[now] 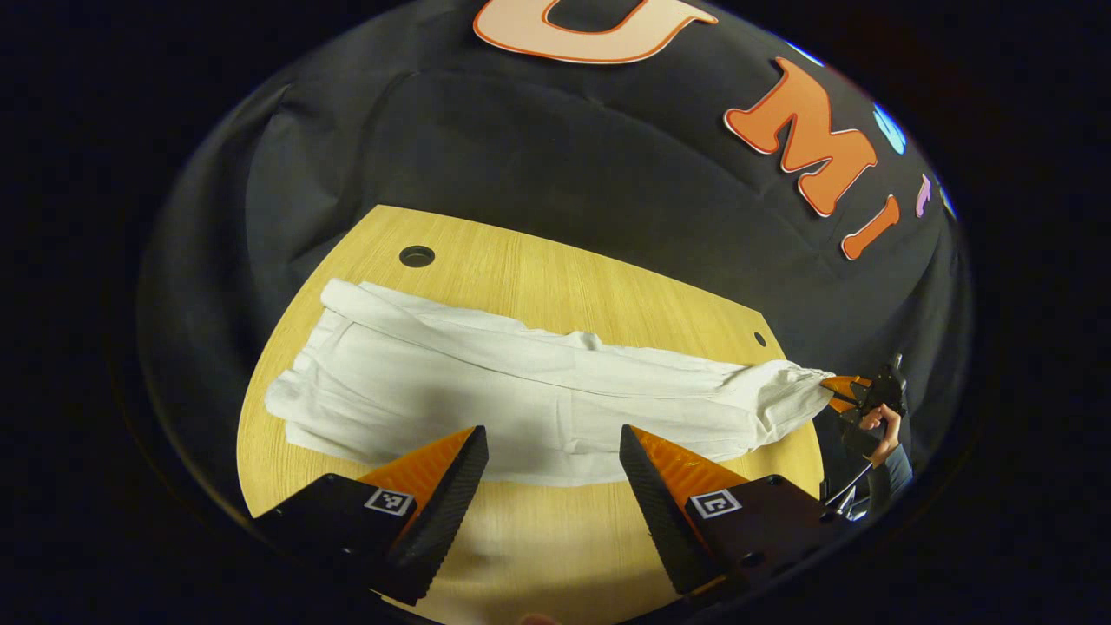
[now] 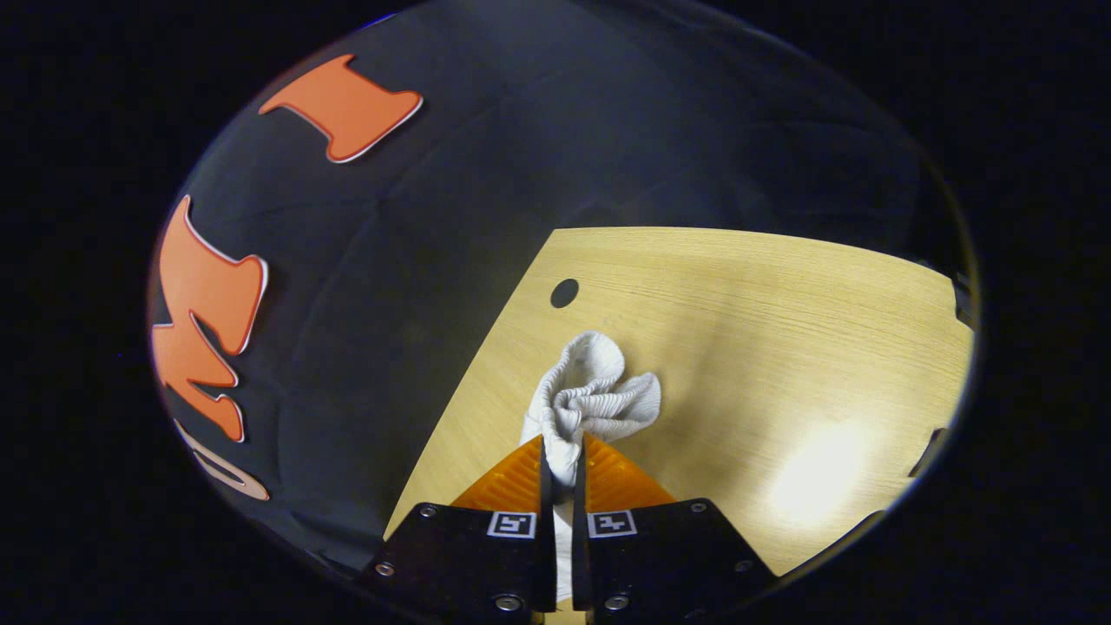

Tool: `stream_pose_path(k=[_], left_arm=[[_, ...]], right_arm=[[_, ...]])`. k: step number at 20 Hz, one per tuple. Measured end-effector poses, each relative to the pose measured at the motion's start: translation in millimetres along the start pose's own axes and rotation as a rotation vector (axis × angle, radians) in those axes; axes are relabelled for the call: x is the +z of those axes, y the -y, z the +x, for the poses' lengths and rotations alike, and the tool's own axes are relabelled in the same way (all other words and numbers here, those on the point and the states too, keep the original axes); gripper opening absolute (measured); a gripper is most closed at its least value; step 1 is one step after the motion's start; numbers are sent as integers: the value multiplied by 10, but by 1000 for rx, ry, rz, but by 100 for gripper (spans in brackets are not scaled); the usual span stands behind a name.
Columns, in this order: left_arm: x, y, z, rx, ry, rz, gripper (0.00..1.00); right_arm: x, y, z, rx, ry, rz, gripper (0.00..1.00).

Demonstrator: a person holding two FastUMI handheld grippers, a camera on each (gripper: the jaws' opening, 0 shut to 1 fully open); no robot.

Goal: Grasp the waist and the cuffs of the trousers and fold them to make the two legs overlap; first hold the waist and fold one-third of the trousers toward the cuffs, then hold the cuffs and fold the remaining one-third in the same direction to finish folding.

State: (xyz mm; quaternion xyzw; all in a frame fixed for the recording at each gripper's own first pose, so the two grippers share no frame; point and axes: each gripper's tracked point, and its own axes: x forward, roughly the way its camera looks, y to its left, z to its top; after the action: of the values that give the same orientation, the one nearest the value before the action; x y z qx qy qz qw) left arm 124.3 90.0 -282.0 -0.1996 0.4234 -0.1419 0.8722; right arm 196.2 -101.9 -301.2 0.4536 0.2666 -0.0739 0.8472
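Observation:
White trousers (image 1: pixel 521 391) lie stretched out lengthwise across the wooden table (image 1: pixel 555 278). My left gripper (image 1: pixel 551 434) hovers open over their near edge at about mid-length, with nothing between its fingers. At the far right end, my right gripper (image 1: pixel 838 391) pinches the gathered end of the cloth, with a person's hand (image 1: pixel 881 425) behind it. In the right gripper view, my right gripper (image 2: pixel 562 438) is shut on a bunched, ribbed end of the trousers (image 2: pixel 599 391), which bulges out past the fingertips onto the table (image 2: pixel 738 304). I cannot tell whether this end is waist or cuff.
The tabletop has a round cable hole (image 1: pixel 417 256) near the far left corner and another cable hole (image 2: pixel 564 292) near the right gripper's end. The black cloth wall rises close behind the table's far edge. Bare wood lies in front of the trousers.

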Motion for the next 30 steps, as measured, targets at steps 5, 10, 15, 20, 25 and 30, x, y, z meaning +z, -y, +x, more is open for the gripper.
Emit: stream_pose_path(k=[5,10,15,20,25,30], left_arm=[[-62,-221,-83,-10,-8,-37,100],[-103,-477,-149,-3,-8,-60,100],[-178,-763,-259,11,-11,-88,100],[-253,-1083,-375,31,-9,-137,100],[-355,-1384,-481,56,-11,-190,100],[-392,-1561,-573,72,-15,-246,100]], right_arm=[[42,-31,6,58,9,-71,7],[28,-102,31,158,14,-121,7],[-105,-114,112,212,-13,-177,7],[-16,-125,46,245,-42,-193,7],[-38,-114,53,277,-88,-231,7],[6,-82,-11,240,-202,-287,7]])
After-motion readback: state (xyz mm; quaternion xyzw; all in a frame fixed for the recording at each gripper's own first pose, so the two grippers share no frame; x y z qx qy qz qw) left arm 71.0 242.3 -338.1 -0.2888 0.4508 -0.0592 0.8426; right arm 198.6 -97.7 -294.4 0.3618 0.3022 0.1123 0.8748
